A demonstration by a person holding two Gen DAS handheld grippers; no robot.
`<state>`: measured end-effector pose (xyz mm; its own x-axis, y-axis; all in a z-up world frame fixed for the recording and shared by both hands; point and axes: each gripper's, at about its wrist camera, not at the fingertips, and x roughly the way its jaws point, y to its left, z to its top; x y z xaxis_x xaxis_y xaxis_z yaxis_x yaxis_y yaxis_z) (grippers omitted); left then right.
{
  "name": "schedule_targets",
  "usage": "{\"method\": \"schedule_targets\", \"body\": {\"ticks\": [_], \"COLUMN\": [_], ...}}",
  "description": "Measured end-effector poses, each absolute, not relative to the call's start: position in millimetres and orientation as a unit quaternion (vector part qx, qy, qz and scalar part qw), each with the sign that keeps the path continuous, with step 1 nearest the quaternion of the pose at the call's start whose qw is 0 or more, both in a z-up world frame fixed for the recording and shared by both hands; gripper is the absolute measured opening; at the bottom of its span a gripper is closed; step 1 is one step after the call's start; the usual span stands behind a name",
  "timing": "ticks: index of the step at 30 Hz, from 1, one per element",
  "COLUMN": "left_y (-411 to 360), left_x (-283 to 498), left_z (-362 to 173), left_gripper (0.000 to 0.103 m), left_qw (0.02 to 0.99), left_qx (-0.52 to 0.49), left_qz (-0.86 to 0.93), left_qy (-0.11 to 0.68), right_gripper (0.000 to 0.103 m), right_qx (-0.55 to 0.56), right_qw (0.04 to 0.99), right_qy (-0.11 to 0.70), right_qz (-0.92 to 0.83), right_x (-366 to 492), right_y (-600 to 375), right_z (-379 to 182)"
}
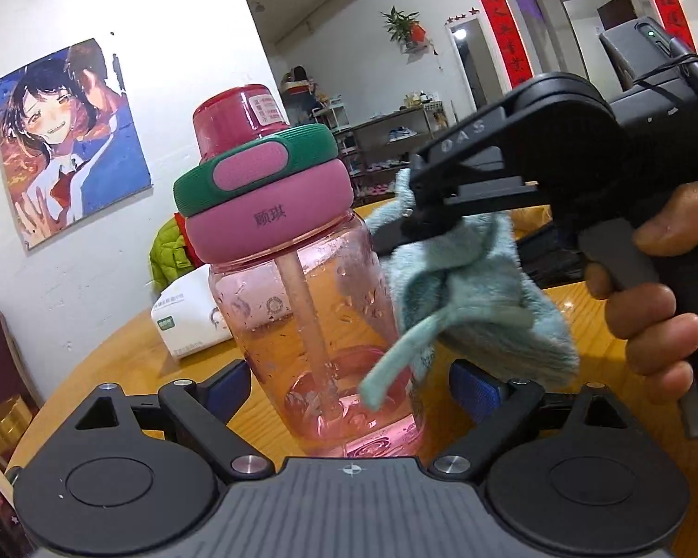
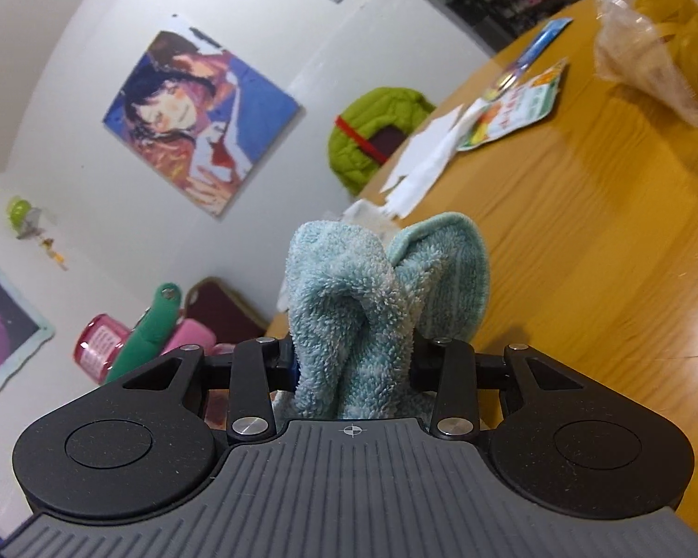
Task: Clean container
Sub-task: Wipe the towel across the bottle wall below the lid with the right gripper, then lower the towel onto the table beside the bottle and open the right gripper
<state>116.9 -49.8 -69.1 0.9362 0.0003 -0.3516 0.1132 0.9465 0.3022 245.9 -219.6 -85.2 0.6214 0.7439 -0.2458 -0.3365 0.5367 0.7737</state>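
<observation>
Pink bottle (image 1: 312,307) between left jaws, seemingly gripped; cloth (image 1: 470,297) alongside.

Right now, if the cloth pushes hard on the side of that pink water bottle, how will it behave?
The pink water bottle would probably tip rather than slide: it stands tall, with a bulky lid stack on top. It looks nearly empty, so likely light. Droplets on its wall suggest a slippery surface. The left gripper pads flank it without clearly touching, so they give little support.
</observation>
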Motion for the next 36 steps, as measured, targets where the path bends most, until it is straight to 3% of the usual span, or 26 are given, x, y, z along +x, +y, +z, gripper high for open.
{"method": "schedule_targets", "body": {"ticks": [9, 18, 24, 30, 36], "left_y": [-47.4, -46.4, -42.8, -37.2, -38.6], "left_x": [120.4, 122.2, 124.2, 127.4, 125.3], "left_z": [-70.8, -74.2, -75.7, -76.1, -74.8], "left_gripper": [0.093, 0.095, 0.096, 0.098, 0.098], "left_qw": [0.972, 0.967, 0.966, 0.964, 0.966], "left_qx": [0.156, 0.16, 0.152, 0.136, 0.137], "left_qz": [-0.04, -0.026, -0.013, -0.004, -0.018], "left_qy": [0.171, 0.195, 0.211, 0.228, 0.22], "right_gripper": [0.04, 0.04, 0.042, 0.041, 0.04], "right_qx": [0.323, 0.085, 0.025, 0.044, 0.26], "right_qw": [0.834, 0.933, 0.937, 0.939, 0.884], "right_qy": [0.309, 0.308, 0.321, 0.309, 0.285], "right_qz": [0.325, 0.164, 0.132, 0.143, 0.266], "right_x": [237.2, 216.9, 214.7, 212.6, 218.6], "right_y": [-211.7, -186.6, -178.3, -184.4, -222.3], "right_z": [-84.9, -74.2, -80.7, -76.3, -72.9]}}
